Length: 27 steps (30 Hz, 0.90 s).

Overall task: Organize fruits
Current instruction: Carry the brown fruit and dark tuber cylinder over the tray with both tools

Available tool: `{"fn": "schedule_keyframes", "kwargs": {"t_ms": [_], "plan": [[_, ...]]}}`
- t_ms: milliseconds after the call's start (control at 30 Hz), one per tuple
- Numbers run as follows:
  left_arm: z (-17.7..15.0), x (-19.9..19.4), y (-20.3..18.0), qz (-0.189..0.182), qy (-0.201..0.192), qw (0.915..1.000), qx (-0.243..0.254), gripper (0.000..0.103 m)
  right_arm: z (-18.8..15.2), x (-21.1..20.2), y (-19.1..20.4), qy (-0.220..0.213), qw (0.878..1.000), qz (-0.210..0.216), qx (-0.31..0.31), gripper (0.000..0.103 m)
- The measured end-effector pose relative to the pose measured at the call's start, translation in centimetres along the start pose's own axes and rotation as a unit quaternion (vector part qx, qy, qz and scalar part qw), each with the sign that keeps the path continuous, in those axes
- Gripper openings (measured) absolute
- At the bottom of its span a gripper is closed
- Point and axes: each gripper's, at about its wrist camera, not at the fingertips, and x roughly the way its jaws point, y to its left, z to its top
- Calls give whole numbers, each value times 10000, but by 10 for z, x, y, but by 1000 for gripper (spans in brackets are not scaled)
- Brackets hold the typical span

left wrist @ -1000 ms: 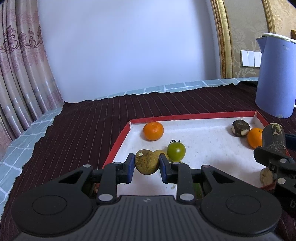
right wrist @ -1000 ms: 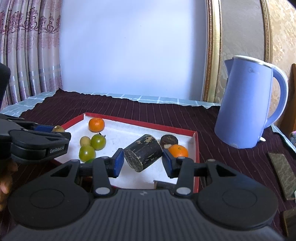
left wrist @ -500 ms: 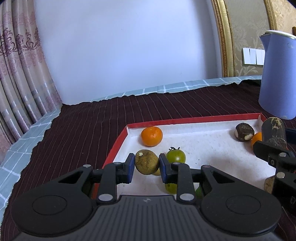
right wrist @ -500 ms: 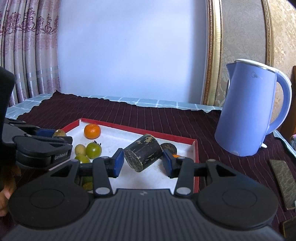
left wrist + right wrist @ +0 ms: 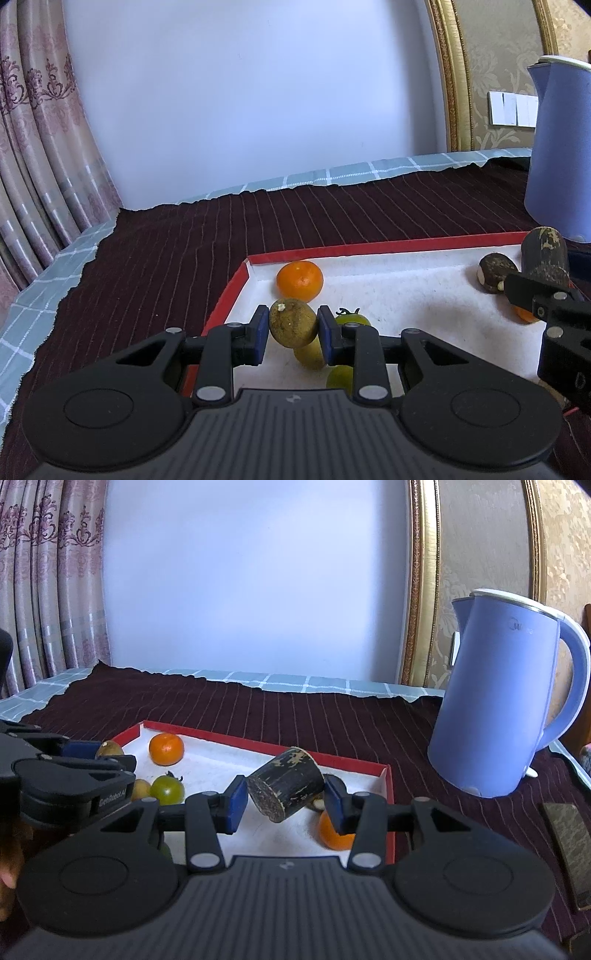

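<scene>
Left tongs pinch brown fruit; right tongs clamp dark cylinder.

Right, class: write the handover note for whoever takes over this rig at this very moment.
Left gripper: shut on the brownish round fruit, held above the tray's left end.
Right gripper: shut on the dark cylindrical piece, held tilted over the tray's right half.
In the red-rimmed tray: one orange at the far left, a second orange near the right rim, a green tomato, a yellowish fruit beside it, and a dark husked fruit.
Done: both pieces gripped.
Left: set both down and sort; the target spots aren't evident.
</scene>
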Motion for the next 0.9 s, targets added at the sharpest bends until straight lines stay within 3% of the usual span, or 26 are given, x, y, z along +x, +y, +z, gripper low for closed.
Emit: {"fn": "schedule_keyframes", "kwargs": {"t_ms": [900], "plan": [[10, 26, -6, -85, -172, 9998, -52, 28, 2, 46, -12, 43, 9995, -98, 309, 42]]}}
